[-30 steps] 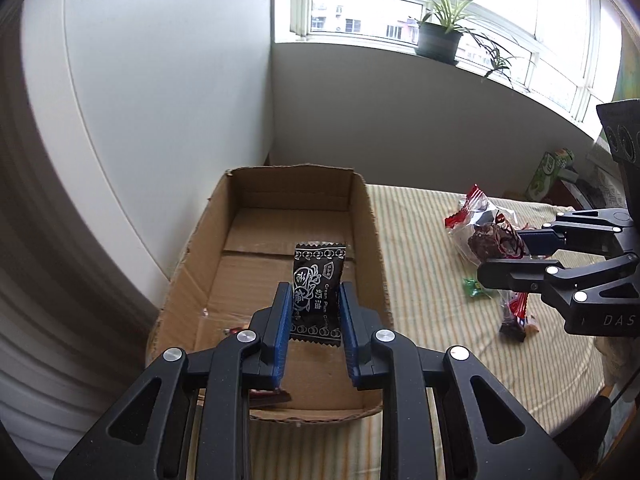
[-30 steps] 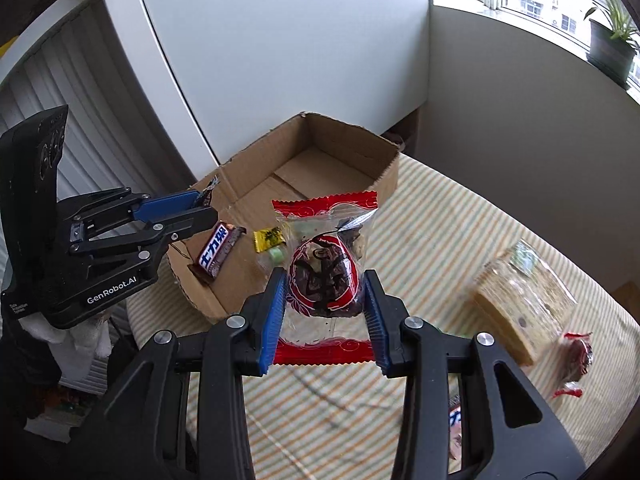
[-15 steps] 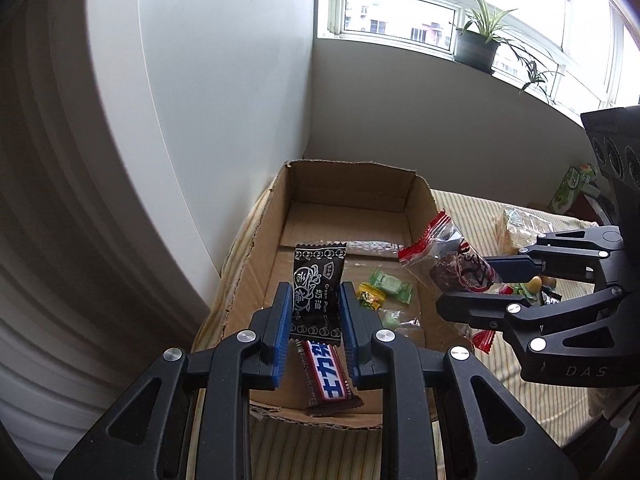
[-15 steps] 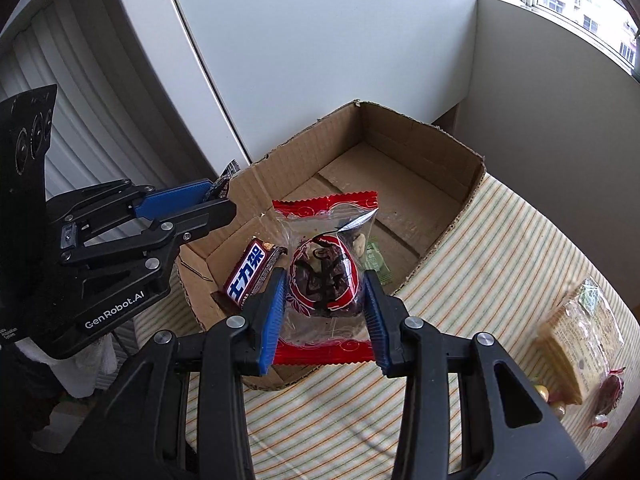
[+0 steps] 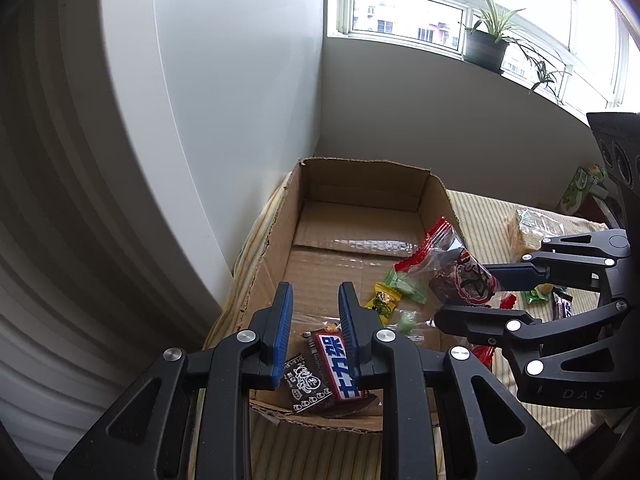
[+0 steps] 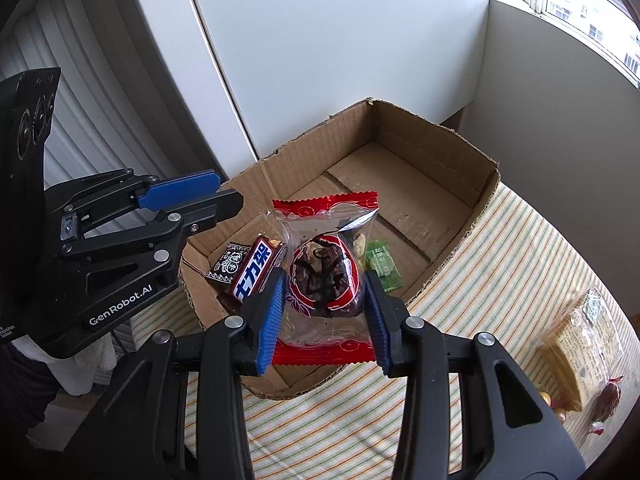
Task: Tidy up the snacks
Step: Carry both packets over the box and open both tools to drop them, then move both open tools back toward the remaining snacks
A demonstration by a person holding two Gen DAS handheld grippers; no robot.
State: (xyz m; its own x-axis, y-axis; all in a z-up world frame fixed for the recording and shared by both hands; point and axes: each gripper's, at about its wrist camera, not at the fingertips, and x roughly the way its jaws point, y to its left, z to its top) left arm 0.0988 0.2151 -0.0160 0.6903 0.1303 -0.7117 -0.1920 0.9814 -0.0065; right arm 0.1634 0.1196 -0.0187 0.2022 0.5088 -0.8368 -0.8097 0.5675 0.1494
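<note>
An open cardboard box [image 5: 360, 164] [image 6: 432, 136] stands on the striped tablecloth. My left gripper [image 5: 314, 292] [image 6: 230, 190] hovers over the box's near end, open, with nothing between its blue pads. Below it a black printed packet [image 5: 306, 380] [image 6: 228, 266] lies on the box floor beside a brown chocolate bar [image 5: 338, 364] [image 6: 254, 270]. My right gripper [image 6: 325, 276] [image 5: 464, 294] is shut on a clear packet with red ends [image 6: 324, 276] [image 5: 460, 272] and holds it above the box's right side. A yellow candy [image 5: 382, 300] and green candies [image 6: 384, 268] also lie inside.
A wrapped wafer pack [image 6: 584, 336] [image 5: 528, 228] and small sweets [image 6: 608, 396] lie on the cloth right of the box. A white cabinet [image 6: 320, 40] rises just behind the box. A green carton [image 5: 580, 188] stands far right, a potted plant [image 5: 486, 46] on the sill.
The black packet has left my left gripper's pads and now lies in the box. My right gripper has carried the red-ended packet from the table to above the box.
</note>
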